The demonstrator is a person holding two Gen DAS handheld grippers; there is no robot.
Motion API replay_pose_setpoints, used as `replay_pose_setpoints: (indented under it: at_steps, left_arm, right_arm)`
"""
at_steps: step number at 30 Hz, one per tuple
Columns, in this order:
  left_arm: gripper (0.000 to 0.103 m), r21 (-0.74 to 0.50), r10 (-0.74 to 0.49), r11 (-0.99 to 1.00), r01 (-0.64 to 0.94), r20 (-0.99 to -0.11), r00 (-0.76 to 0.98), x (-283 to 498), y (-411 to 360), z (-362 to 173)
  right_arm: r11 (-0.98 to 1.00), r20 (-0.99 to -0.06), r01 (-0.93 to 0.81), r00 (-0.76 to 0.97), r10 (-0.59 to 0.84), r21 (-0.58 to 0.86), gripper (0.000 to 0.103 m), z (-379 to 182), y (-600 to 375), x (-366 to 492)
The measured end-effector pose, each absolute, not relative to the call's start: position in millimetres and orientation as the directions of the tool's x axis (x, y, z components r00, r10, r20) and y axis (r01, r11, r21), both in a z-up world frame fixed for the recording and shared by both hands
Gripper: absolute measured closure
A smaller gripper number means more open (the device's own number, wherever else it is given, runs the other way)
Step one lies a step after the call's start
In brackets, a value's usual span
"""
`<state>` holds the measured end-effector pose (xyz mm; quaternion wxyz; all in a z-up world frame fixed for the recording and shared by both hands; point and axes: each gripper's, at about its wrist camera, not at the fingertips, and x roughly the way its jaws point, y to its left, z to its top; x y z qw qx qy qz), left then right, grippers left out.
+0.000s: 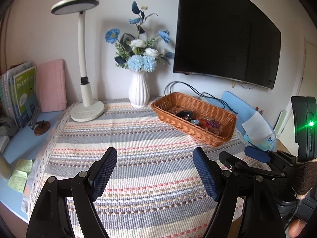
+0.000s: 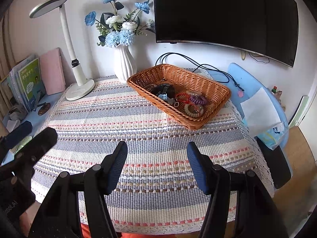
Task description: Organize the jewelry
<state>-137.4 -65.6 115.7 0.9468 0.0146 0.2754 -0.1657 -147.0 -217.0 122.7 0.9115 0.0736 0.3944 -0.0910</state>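
Left of the basket point(image 2: 178, 93) stand my lamp point(image 2: 79, 87) and, nearer it, the vase point(image 2: 124, 63). My left gripper point(image 1: 155, 170) hangs over the striped cloth point(image 1: 148, 138), fingers apart, holding nothing. My right gripper point(image 2: 157, 165) does likewise. The jewelry point(image 2: 178, 98) lies heaped inside the basket, tissue pack point(image 2: 261, 115) to its right

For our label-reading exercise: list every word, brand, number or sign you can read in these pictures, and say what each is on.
"OOLAI", partly cut off: on the left gripper body, seen at the right wrist view's edge.
Green book cover: Chinese characters, too blurred to read.
TV corner mark: too small.
Sticky notes: handwriting illegible.
Tissue pack logo: unreadable.
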Motion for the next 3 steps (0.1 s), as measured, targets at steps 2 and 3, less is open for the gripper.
replay_pose_setpoints:
  at_steps: [2, 3]
  left_arm:
    - [0.023, -0.021, -0.269, 0.954, 0.299, -0.497, 0.825, -141.6, -65.8, 118.1]
    - [0.023, 0.004, -0.257, 0.955, 0.296, -0.488, 0.834, -143.4, -67.0, 118.9]
  right_arm:
    - [0.973, -0.734, 0.224, 0.670, -0.110, 0.059, 0.039, 122.1, -216.4, -146.4]
    - [0.973, -0.735, 0.224, 0.670, -0.110, 0.059, 0.039, 121.9, -216.7, -146.0]
